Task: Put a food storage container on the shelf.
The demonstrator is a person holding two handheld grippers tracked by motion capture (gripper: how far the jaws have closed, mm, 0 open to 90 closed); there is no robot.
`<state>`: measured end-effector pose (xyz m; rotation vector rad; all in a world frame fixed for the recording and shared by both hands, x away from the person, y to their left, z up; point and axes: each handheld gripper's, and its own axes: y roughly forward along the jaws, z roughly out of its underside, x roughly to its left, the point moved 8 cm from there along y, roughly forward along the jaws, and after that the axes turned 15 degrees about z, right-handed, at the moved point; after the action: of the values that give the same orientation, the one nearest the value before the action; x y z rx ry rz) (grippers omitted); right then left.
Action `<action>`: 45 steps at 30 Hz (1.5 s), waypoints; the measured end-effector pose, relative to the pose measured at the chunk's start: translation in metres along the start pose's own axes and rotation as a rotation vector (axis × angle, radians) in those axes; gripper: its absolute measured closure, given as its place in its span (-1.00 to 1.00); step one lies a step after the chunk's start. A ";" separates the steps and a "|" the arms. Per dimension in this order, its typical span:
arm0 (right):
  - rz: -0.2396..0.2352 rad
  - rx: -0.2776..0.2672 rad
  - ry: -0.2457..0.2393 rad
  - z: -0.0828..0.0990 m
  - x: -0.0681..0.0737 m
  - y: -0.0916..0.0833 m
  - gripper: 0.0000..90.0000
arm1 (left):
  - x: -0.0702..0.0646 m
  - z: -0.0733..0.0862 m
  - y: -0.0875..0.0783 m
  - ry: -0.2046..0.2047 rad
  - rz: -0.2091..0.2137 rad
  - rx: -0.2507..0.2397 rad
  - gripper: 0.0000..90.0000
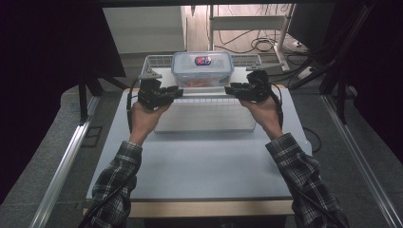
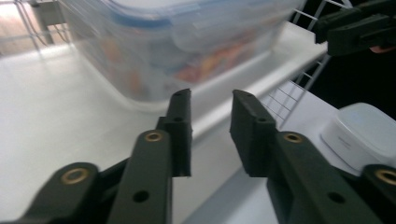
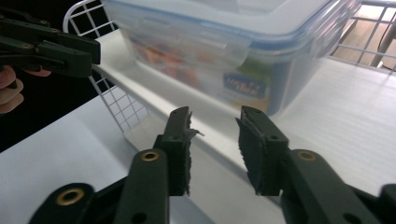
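White tabletop carries a wire tray; the clear lidded box sits between my left gripper and right gripper, both spread, empty.

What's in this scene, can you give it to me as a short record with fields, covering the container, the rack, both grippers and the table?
container: clear plastic box with a blue-edged snap lid, colourful contents inside, closed
support: white wire rack with a white shelf, box standing on it
left gripper: at the box's left near corner, jaws apart, nothing between them
right gripper: at the box's right near corner, jaws apart, nothing between them
contact: neither gripper touches the box
table: pale tabletop
other item: small white rounded case on the table
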<state>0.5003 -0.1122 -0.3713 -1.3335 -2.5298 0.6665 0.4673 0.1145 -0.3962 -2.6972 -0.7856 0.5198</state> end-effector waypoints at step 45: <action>-0.079 0.001 -0.096 0.130 0.043 -0.056 -0.88 | -0.078 0.138 -0.008 0.067 0.018 0.086 -0.89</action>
<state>0.3859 -0.1427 -0.4597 -1.2219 -2.6413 0.7320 0.3452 0.1003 -0.4970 -2.6299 -0.7057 0.4536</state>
